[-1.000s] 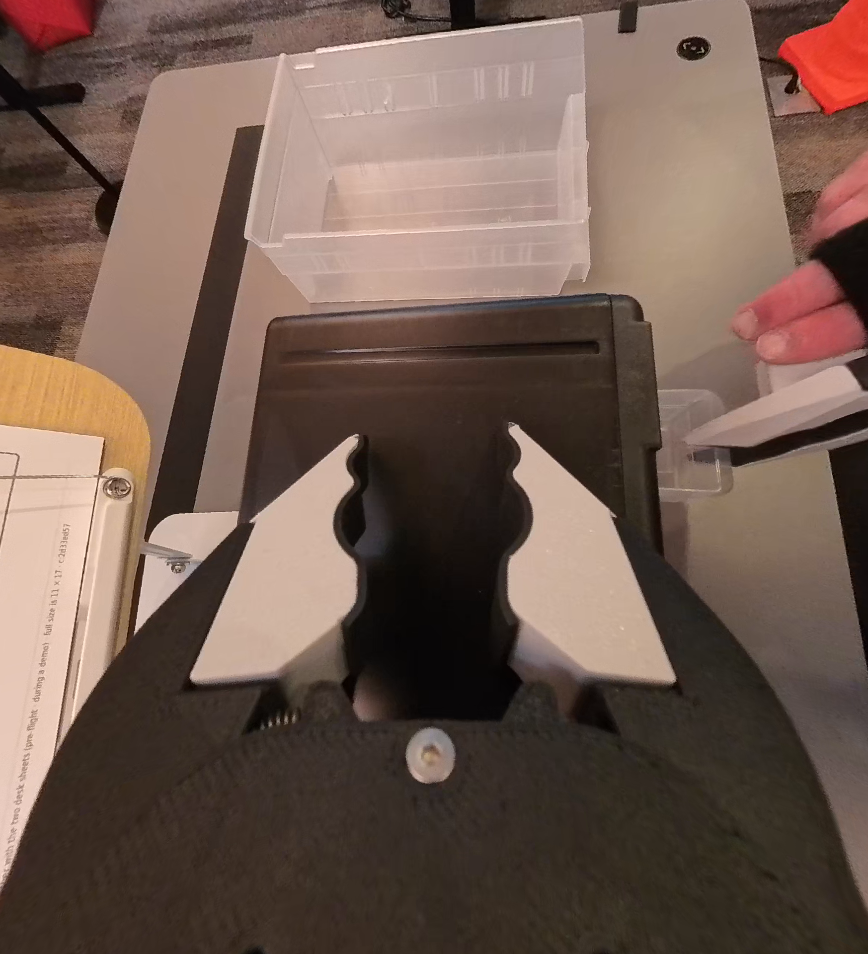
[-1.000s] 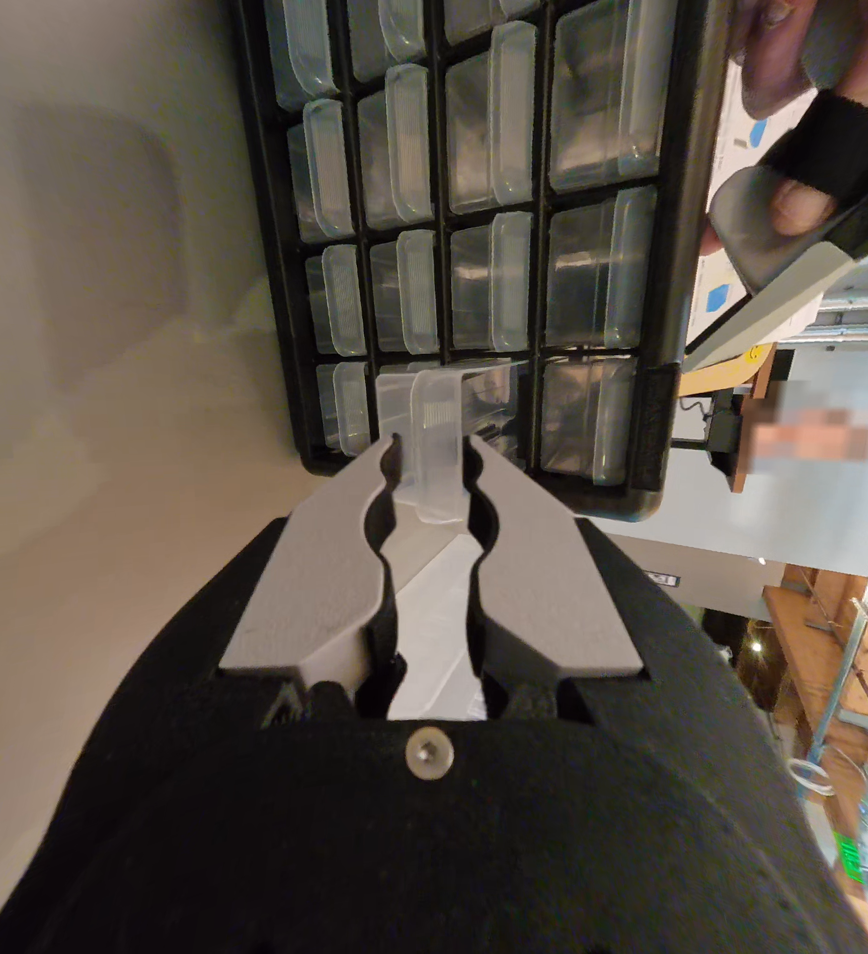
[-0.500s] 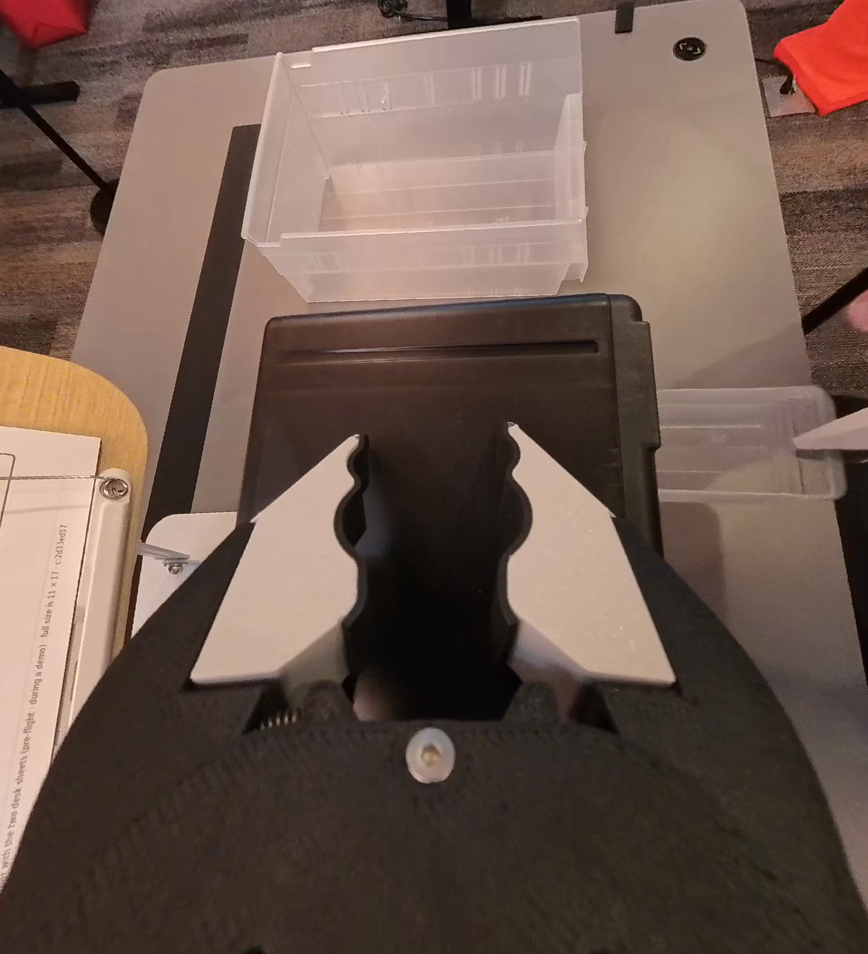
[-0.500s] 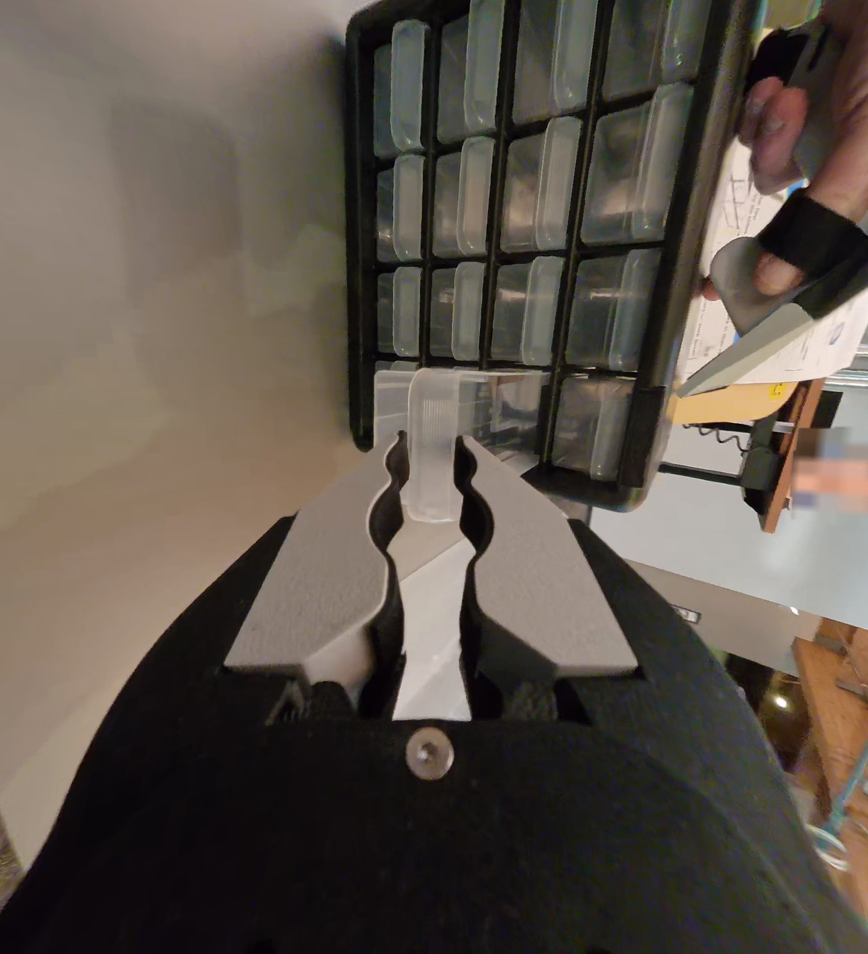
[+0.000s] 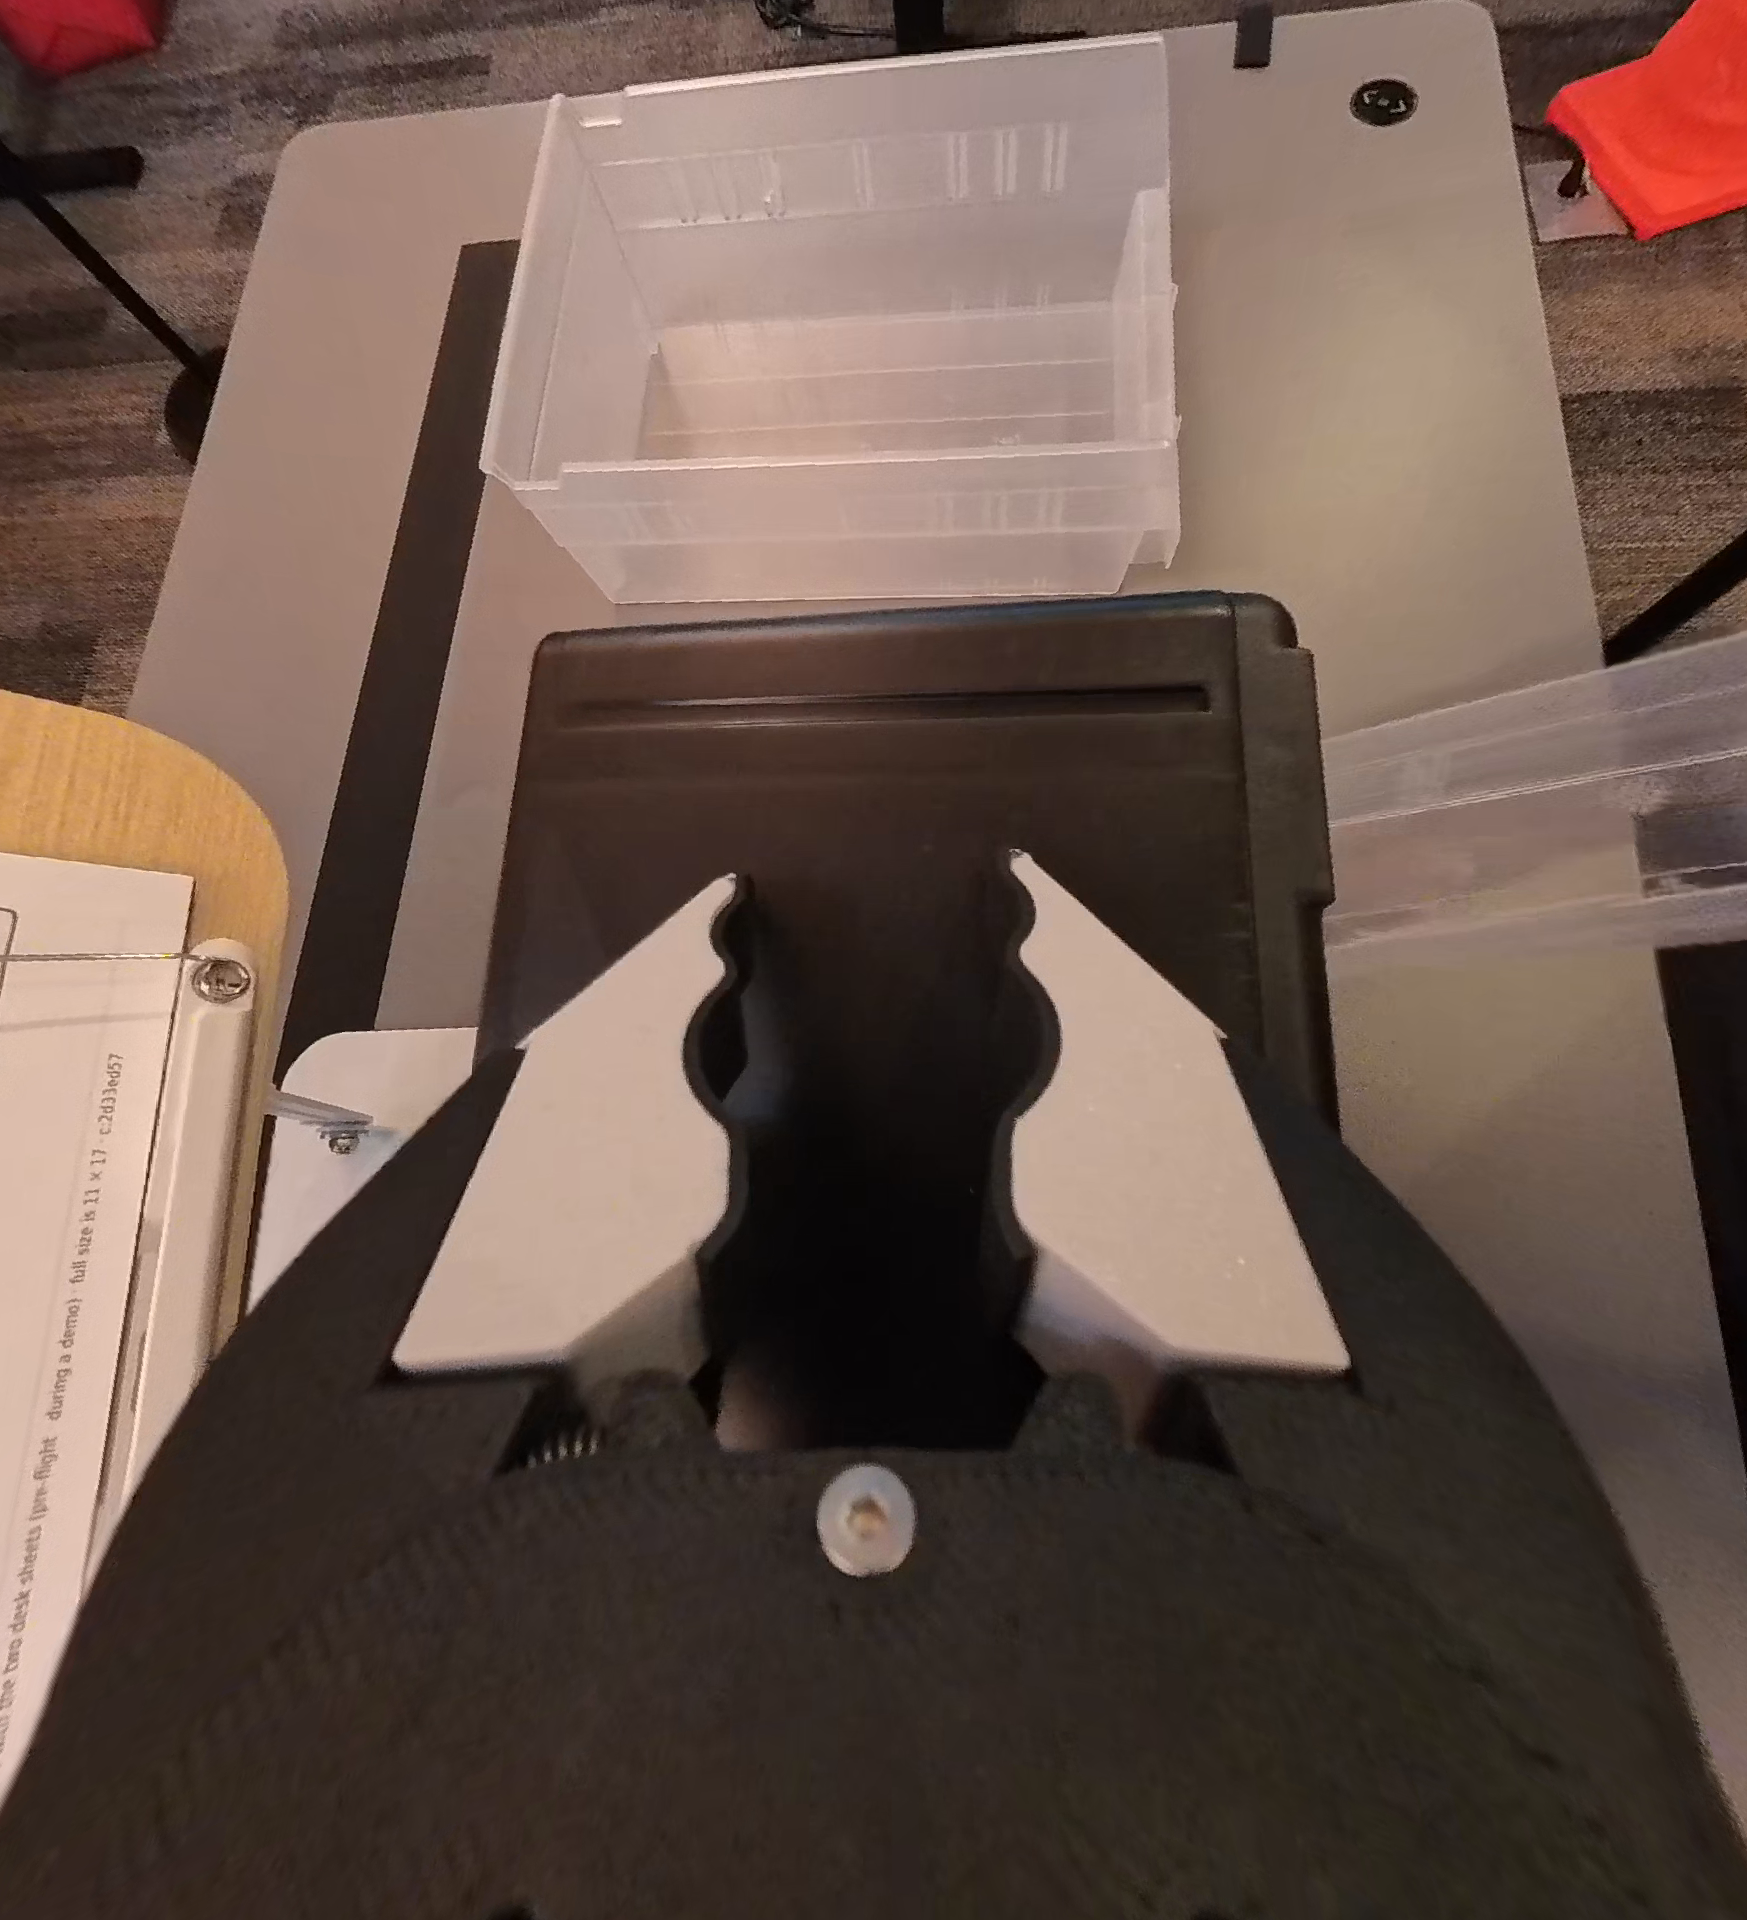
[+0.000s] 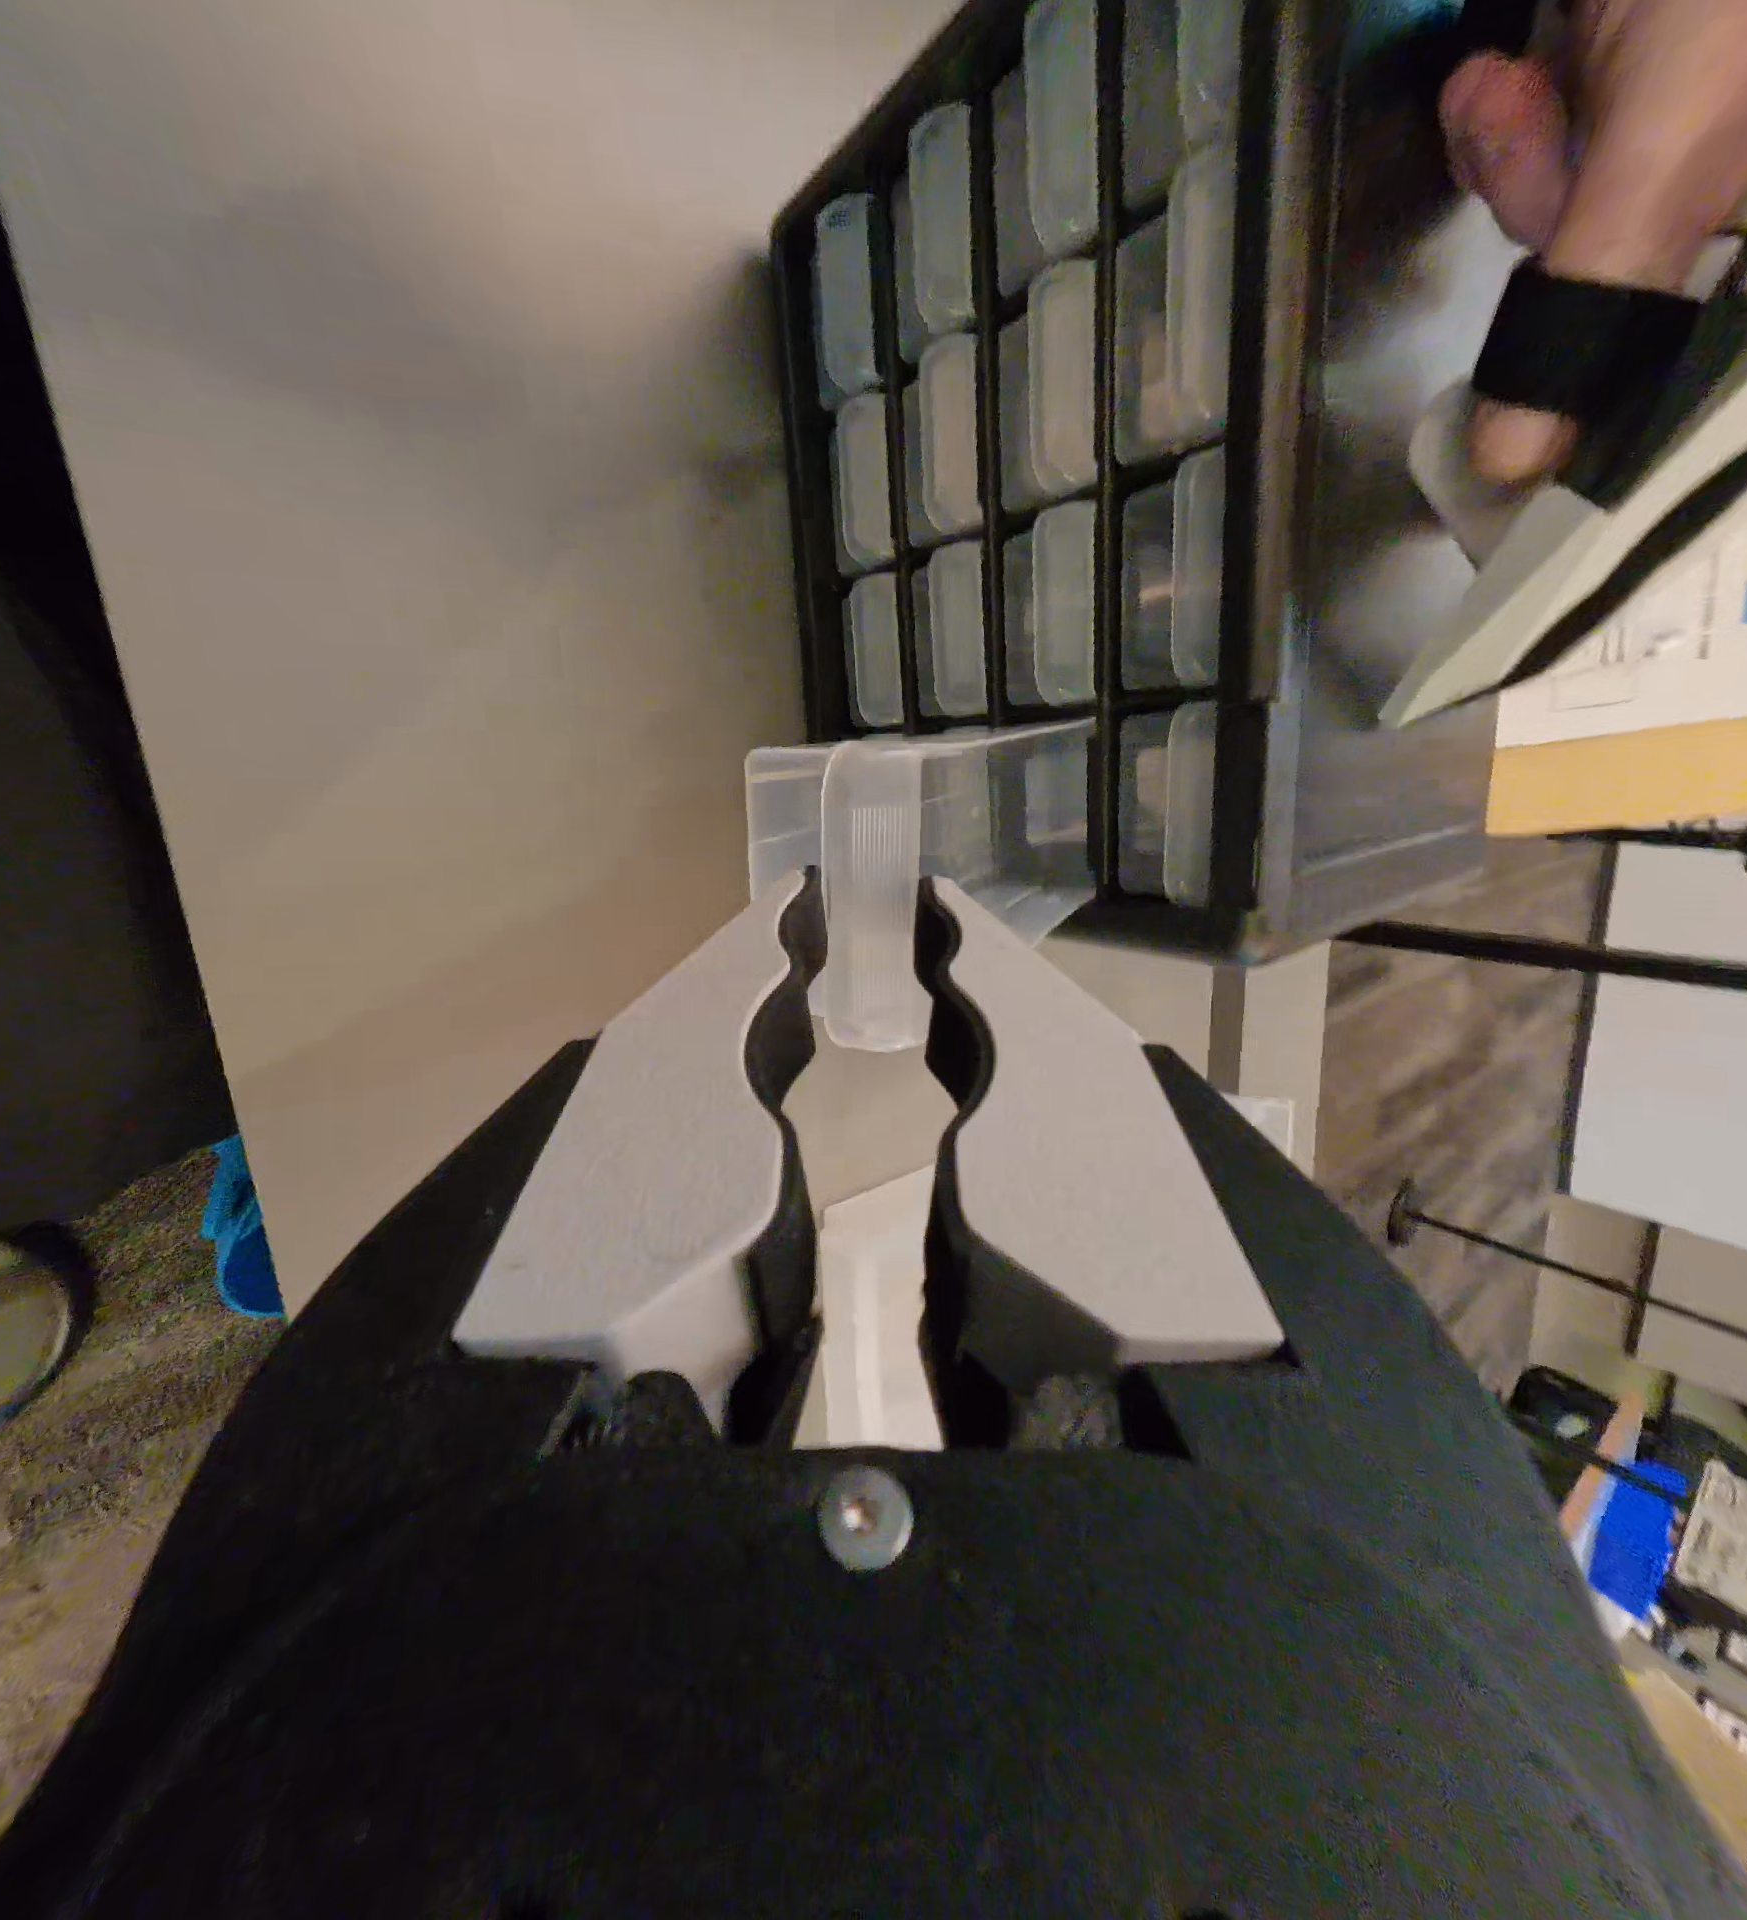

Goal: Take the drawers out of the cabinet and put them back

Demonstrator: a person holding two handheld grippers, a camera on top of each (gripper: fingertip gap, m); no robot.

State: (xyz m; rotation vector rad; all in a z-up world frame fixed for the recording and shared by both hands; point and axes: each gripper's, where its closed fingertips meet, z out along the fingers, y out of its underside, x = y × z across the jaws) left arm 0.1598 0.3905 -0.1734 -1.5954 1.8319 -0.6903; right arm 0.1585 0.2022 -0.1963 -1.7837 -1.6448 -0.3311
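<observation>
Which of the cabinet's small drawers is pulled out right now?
The clear small drawer in the cabinet's corner row, its tab held in the right gripper. It juts from the front; the others sit flush in their slots.

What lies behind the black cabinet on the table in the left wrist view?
Behind the black cabinet, a large clear drawer sits open side up on the grey table, apparently empty. The cabinet hides the drawer's lower near edge.

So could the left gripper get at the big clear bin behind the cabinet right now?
Probably yes. The left gripper is open and empty above the black cabinet, and the big clear bin sits just beyond it on the table with its open top unobstructed. It would need to move forward past the cabinet.
</observation>
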